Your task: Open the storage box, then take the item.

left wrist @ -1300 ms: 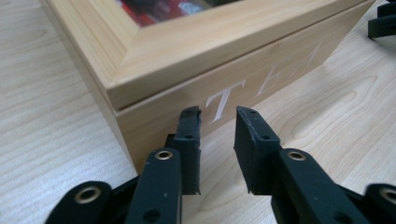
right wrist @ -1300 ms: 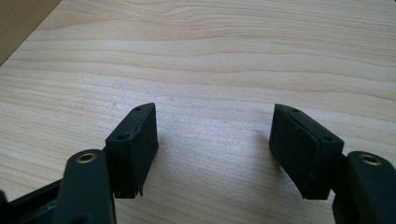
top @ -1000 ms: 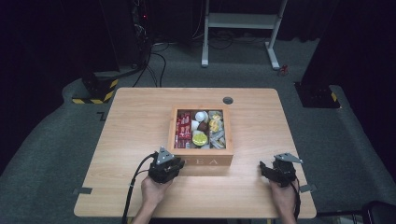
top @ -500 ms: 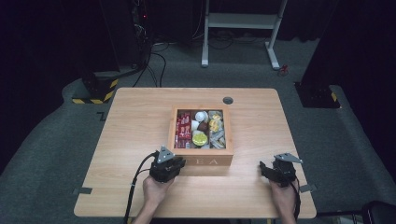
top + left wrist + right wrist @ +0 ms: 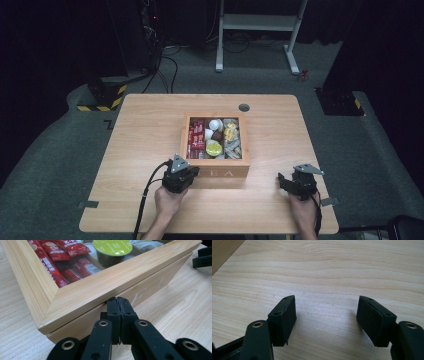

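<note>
Tongs (image 5: 118,300) in the left hand were pinched shut right at the crack under the lid of the wooden box (image 5: 218,165) in the middle of the worktop (image 5: 140,130), while the right tongs (image 5: 327,315) sat wide open, farther off.

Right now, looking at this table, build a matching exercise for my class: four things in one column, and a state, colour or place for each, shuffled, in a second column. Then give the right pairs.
Column one:
1. left gripper
2. right gripper
3. round capsule
4. stick packets

Column two:
A. red, lying in the wooden box
B. jaws wide apart over the bare table
C. green lid
D. jaws pressed together at the box's front edge

Pairs: 1-D, 2-B, 3-C, 4-A
</note>
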`<action>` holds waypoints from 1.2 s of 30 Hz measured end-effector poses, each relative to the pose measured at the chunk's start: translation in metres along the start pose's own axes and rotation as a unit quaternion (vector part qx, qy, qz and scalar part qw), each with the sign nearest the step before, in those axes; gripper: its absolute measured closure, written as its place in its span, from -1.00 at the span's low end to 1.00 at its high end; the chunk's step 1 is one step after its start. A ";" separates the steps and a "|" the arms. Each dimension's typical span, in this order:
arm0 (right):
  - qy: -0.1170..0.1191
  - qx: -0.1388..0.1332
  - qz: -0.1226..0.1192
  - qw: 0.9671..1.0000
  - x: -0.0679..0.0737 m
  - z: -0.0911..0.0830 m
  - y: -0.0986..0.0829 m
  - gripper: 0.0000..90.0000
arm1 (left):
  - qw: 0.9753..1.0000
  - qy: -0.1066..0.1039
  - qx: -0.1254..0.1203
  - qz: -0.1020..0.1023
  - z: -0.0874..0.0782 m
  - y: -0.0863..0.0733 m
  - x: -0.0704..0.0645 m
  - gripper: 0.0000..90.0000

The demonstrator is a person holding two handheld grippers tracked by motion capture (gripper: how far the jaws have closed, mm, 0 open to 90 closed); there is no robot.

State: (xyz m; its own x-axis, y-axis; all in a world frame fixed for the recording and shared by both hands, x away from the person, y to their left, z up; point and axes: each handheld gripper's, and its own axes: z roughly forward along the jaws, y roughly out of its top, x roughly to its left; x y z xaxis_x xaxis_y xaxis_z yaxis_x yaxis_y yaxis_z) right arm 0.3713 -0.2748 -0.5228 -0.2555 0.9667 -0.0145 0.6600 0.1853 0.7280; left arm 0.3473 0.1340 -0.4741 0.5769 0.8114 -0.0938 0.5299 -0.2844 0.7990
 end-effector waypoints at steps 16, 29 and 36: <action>0.000 0.000 0.000 1.000 0.000 0.000 0.000 -0.29 | 1.000 0.002 -0.010 -0.001 -0.002 0.013 0.001 0.98; 0.000 0.000 0.000 1.000 0.000 0.000 0.000 -0.29 | 1.000 -0.006 -0.015 -0.008 -0.005 0.022 0.003 0.98; 0.000 0.000 0.000 1.000 0.000 0.000 0.000 -0.30 | 1.000 -0.011 -0.016 -0.012 -0.005 0.026 0.006 0.98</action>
State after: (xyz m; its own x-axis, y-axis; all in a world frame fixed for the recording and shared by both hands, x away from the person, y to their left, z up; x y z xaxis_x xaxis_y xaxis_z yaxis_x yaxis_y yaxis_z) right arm 0.3713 -0.2748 -0.5227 -0.2553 0.9668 -0.0140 0.6606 0.1850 0.7276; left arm 0.3615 0.1338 -0.4507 0.5779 0.8062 -0.1270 0.5240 -0.2473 0.8150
